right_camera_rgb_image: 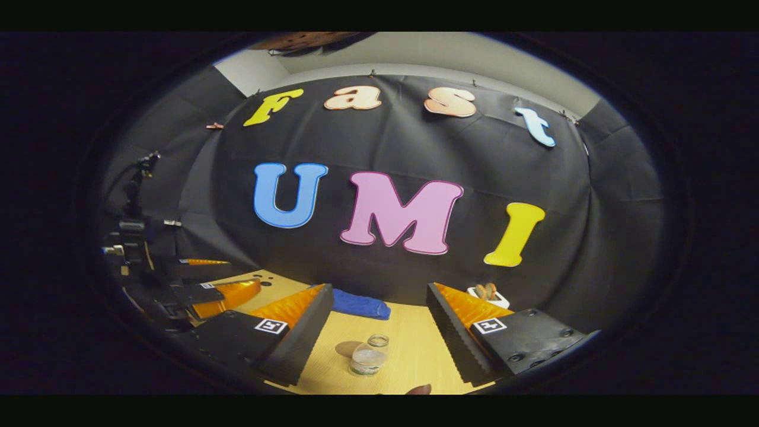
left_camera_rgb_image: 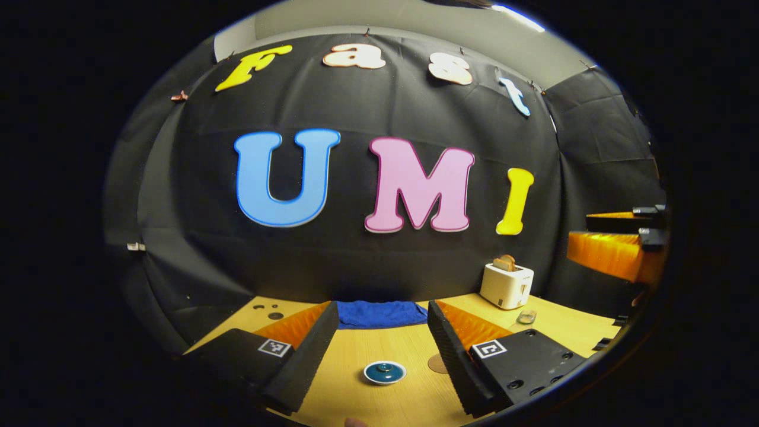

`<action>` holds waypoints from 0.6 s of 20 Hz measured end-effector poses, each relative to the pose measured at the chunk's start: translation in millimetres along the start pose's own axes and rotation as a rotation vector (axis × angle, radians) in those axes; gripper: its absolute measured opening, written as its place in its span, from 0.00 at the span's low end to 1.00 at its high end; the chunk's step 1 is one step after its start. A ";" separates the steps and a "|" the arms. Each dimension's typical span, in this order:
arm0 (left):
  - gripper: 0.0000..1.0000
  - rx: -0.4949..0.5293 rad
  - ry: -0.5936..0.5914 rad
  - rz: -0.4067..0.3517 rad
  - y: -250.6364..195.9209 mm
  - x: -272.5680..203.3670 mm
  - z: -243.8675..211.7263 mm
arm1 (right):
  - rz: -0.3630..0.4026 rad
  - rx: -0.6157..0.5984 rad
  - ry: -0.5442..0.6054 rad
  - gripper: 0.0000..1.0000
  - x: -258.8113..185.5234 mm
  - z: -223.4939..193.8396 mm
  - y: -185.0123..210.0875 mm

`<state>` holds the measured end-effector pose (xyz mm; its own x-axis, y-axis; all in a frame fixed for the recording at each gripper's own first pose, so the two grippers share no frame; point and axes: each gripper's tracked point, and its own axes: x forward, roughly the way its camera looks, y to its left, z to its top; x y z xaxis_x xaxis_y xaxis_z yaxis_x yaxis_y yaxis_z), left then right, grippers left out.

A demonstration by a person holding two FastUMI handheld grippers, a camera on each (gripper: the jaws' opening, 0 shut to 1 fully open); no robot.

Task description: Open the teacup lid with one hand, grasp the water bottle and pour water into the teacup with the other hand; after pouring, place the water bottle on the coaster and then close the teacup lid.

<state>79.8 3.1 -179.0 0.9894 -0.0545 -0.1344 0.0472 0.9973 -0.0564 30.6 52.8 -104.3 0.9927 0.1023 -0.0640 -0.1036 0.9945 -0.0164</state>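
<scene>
In the left gripper view the teacup [left_camera_rgb_image: 384, 373], white with a dark blue knobbed lid on it, stands on the wooden table [left_camera_rgb_image: 379, 403] below and between my fingers. My left gripper [left_camera_rgb_image: 382, 308] is open above it and holds nothing. A brown coaster [left_camera_rgb_image: 437, 363] peeks out beside the right finger. In the right gripper view a clear water bottle [right_camera_rgb_image: 367, 358] stands on the table just ahead, with the brown coaster [right_camera_rgb_image: 347, 348] to its left. My right gripper [right_camera_rgb_image: 379, 290] is open over the bottle, not touching it.
A blue cloth [left_camera_rgb_image: 379, 313] lies at the back of the table by the wall. A white toaster [left_camera_rgb_image: 506, 284] with bread stands back right, a small glass object [left_camera_rgb_image: 526, 316] in front of it. The other gripper [left_camera_rgb_image: 616, 243] hangs at the right edge.
</scene>
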 end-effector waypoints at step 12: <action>0.81 0.118 0.153 -0.022 -7.3 82.5 -169.4 | -0.014 -0.011 0.078 0.97 16.7 -62.9 -1.7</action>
<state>137.8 -17.1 -357.3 0.9559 -0.0746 -0.2840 0.0936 0.9942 0.0539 43.4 51.4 -168.1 0.9863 0.0862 -0.1409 -0.0910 0.9954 -0.0284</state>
